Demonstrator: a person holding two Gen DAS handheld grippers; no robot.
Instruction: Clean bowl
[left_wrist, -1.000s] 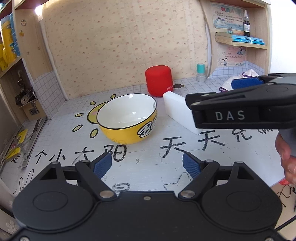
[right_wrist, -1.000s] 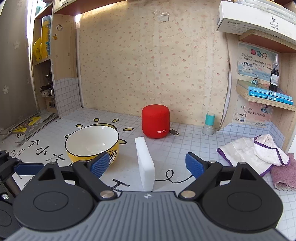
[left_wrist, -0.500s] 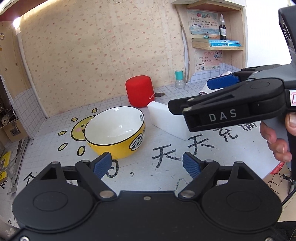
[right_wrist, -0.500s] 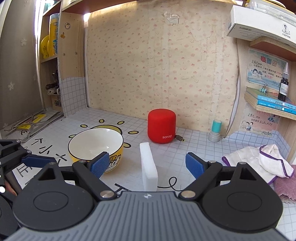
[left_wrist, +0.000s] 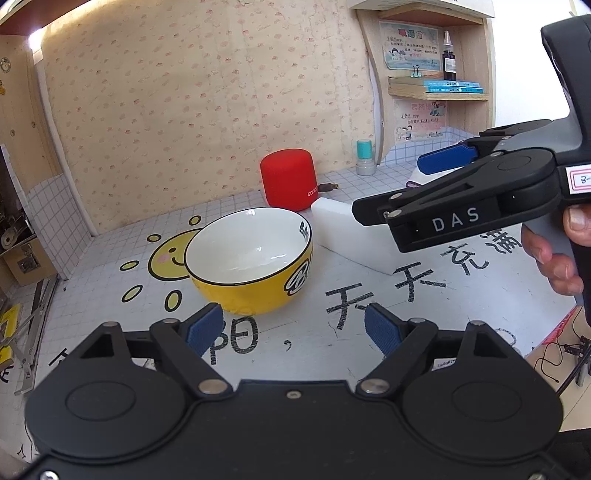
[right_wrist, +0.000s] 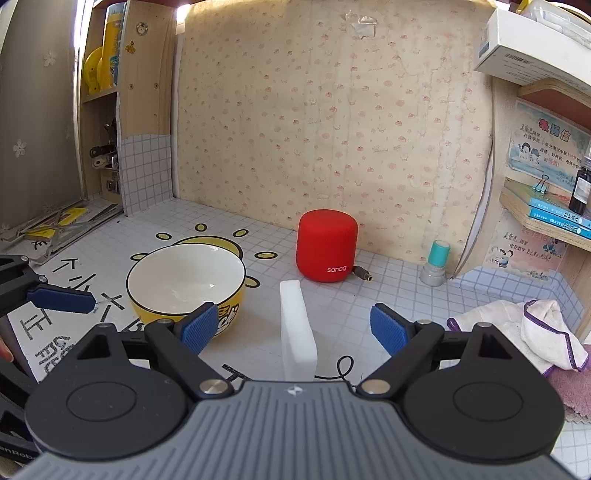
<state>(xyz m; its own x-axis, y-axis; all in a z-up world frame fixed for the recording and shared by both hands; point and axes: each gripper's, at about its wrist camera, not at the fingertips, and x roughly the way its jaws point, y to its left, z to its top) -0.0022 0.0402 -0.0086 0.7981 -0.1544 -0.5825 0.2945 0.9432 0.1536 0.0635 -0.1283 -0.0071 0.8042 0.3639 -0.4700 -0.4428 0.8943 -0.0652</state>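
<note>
Both sets of jaws stand released, nothing between them. On my left gripper (left_wrist: 293, 328) the blue ribbed pads are spread wide, and the yellow ceramic bowl w/ white inside and black rim (left_wrist: 251, 260) sits on the tiled tabletop (left_wrist: 110, 240) just beyond the left pad. Bowl is upright, looks empty, w/ a bit of glare on the inner wall. It rests partly over the smiling sun print (left_wrist: 168, 256) on the table.

My right gripper (right_wrist: 291, 328) is spread too. The white rectangular sponge block (right_wrist: 297, 328) stands on its narrow edge between the pads, apart from both. Same block in the left view (left_wrist: 351, 236) lies right of the bowl, near it but not touching. From the left cam I also see the right gripper (left_wrist: 413, 184) side-on, hanging above the sponge, w/ the person's right hand (left_wrist: 561, 243) round its handle.

Behind the bowl, toward the wall, stands a red cylindrical speaker (right_wrist: 327, 245) w/ a cable plug (right_wrist: 362, 274) at its base. Further right of the bowl: a small teal-capped stamp (right_wrist: 436, 264), then a crumpled white cloth w/ purple trim (right_wrist: 532, 332) lying beside a pink towel (right_wrist: 572, 384). Left gripper's blue pad (right_wrist: 61, 300) pokes into the right cam's view, left of the bowl.
</note>
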